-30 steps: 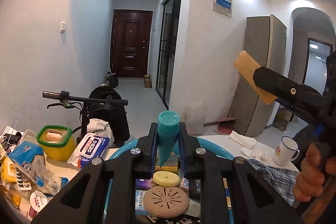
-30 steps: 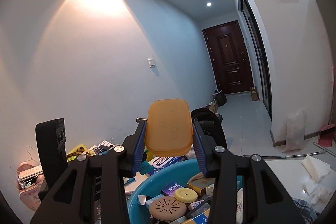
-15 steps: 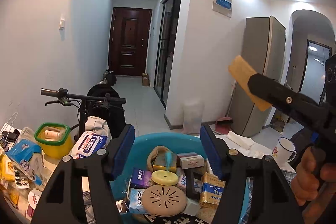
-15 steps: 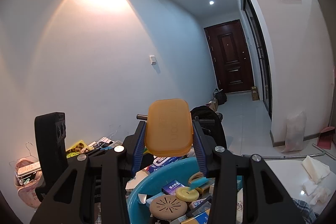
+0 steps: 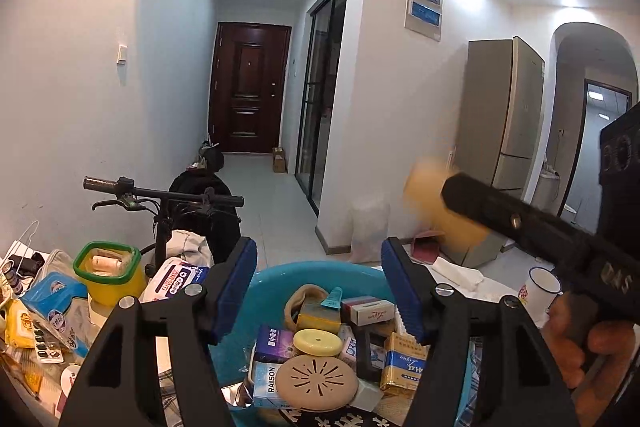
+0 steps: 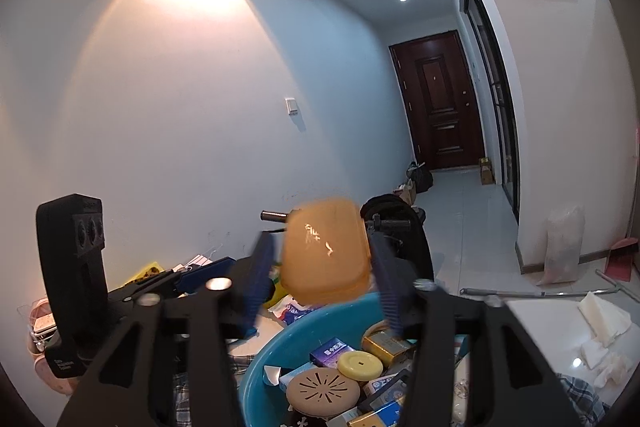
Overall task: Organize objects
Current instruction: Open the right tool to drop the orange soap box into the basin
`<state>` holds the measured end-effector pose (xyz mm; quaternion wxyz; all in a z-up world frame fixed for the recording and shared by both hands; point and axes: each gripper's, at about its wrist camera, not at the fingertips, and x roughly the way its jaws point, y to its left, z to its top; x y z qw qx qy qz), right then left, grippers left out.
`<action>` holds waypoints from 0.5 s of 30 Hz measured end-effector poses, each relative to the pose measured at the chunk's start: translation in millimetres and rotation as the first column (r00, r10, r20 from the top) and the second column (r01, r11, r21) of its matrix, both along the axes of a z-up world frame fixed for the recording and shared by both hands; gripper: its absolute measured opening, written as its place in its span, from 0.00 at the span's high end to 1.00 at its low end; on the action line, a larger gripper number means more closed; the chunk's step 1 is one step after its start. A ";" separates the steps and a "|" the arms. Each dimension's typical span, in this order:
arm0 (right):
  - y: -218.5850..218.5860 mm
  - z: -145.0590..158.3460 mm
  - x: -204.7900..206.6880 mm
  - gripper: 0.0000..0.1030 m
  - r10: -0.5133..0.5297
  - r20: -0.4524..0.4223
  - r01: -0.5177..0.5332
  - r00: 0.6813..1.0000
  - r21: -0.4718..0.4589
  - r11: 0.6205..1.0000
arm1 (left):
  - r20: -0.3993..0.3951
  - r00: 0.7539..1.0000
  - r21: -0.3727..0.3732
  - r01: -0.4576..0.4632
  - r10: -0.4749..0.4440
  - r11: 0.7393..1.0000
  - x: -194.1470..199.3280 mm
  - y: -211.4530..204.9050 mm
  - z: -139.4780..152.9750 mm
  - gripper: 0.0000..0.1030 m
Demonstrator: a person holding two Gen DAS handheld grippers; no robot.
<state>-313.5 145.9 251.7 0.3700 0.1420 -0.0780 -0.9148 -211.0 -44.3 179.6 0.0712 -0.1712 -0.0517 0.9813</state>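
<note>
Dropping the orange box (image 6: 325, 251) cleanly means releasing it over bare space in the blue basin (image 6: 264, 359) at lower centre, not on the piled cartons. It shows blurred between the right gripper (image 6: 324, 273) jaws, which look spread; whether they grip it I cannot tell. Lower it first, I judge. The left gripper (image 5: 316, 287) hangs open and empty above the basin.

Orange soap-box lid (image 6: 325, 251) blurred, tilted above blue basin (image 6: 276, 351) crammed with boxes, discs, teal tube (image 5: 333, 297)
</note>
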 end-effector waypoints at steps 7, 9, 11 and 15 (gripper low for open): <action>-10.8 -3.3 2.9 0.21 0.013 -0.001 -0.013 1.000 0.040 0.999 | -0.004 1.000 -0.008 0.004 -0.004 1.000 1.9 2.0 1.6 0.35; -16.0 0.0 5.0 0.20 0.014 -0.010 -0.014 1.000 0.047 0.999 | -0.006 1.000 -0.010 0.009 -0.009 1.000 3.1 2.7 2.5 0.35; -18.0 1.2 7.8 0.20 0.018 -0.017 -0.018 1.000 0.049 0.999 | -0.011 1.000 -0.014 0.009 -0.009 1.000 4.5 3.9 3.7 0.35; -18.9 0.1 13.5 0.17 0.026 -0.027 -0.025 0.999 0.048 0.999 | -0.020 1.000 -0.015 0.008 -0.008 1.000 7.4 3.2 6.2 0.35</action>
